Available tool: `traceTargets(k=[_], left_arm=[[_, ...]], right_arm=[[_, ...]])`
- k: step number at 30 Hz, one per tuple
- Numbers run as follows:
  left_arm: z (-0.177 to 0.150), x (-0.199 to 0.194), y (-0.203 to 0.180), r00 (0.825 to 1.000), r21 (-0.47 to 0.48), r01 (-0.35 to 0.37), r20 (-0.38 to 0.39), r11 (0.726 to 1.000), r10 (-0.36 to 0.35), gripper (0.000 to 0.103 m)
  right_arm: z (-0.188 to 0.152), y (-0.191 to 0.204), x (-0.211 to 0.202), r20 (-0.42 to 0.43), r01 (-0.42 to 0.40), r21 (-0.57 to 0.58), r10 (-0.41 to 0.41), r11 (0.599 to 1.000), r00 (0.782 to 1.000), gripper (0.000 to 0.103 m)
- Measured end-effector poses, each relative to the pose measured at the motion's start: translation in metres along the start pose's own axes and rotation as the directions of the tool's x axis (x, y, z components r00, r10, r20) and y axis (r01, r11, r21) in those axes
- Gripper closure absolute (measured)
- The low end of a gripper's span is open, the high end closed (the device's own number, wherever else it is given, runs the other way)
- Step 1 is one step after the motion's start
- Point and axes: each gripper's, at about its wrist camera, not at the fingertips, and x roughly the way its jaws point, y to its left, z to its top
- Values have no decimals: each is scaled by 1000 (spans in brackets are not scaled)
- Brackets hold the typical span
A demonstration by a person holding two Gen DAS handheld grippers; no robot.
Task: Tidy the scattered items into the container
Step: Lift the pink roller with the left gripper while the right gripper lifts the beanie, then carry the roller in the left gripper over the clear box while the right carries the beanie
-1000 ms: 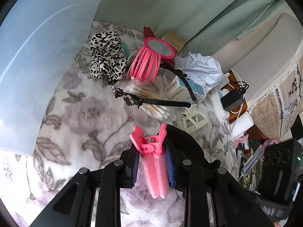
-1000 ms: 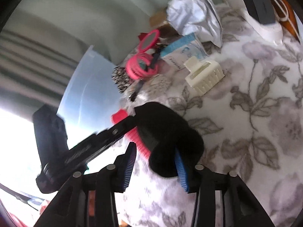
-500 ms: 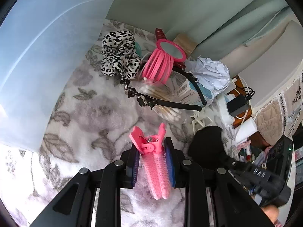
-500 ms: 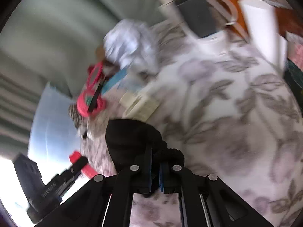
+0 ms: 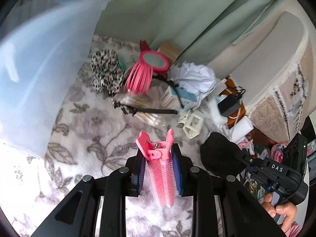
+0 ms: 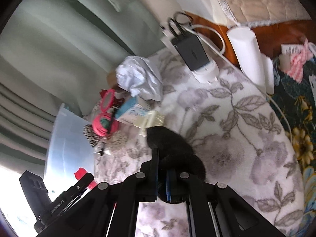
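Note:
My left gripper [image 5: 159, 156] is shut on a pink hair-roller clip [image 5: 161, 169] and holds it above the floral rug. My right gripper [image 6: 162, 158] is shut on a black fuzzy pad [image 6: 173, 150], which also shows in the left wrist view [image 5: 219, 158] at the right. The translucent blue container [image 5: 43, 65] stands at the left; it also shows in the right wrist view [image 6: 67, 148]. A pile lies beyond: leopard scrunchie [image 5: 105, 73], pink coil bands [image 5: 139, 78] with a pink mirror [image 5: 155, 60], black headband [image 5: 154, 109], cotton swabs [image 5: 138, 100], blue-white box [image 5: 177, 98], cream claw clip [image 5: 192, 125].
Crumpled white paper [image 5: 194, 79] lies behind the pile against green curtains. A black charger on a white power strip [image 6: 194, 53], cables and a white tube [image 6: 248, 53] lie at the rug's far right edge. A bed side [image 5: 280, 98] rises at the right.
My left gripper has risen and pulled back with the pink clip, and the container's rim has come into view. My right gripper, shut on the black pad, has swung away to the right.

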Motion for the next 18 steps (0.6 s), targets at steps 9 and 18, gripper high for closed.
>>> traceTargets(k=[9,18], left_arm=[[-1,-66,-14,992,49,7,128,999,-13,77],[3,-131,-28,965,97,-7,262,995,-18,76]], right_arm=[[-7,49,-57,92,-60,-108,70,992,993,97],[-17,103,-103,151,-133,-225,169,965,974,97]])
